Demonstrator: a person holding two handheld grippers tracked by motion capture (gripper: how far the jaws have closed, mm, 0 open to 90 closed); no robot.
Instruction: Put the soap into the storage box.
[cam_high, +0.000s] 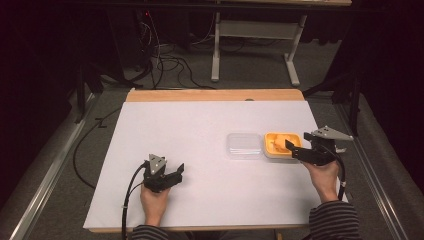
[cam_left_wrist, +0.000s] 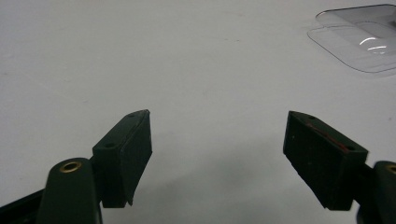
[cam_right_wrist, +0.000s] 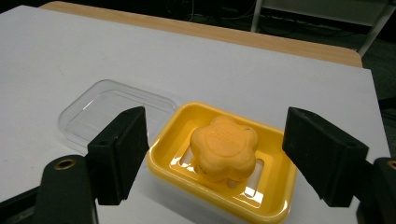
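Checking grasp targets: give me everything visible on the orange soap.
The orange soap is a flower-shaped bar with rounded lobes, matte and waxy-looking, with faint embossing on its top face that is too small to read. It looks whole. It sits roughly centred in the yellow soap dish, resting on the slotted floor. The right claw is open, its jaws flanking the dish without touching the soap. A clear plastic lid lies beside the dish on the white table.
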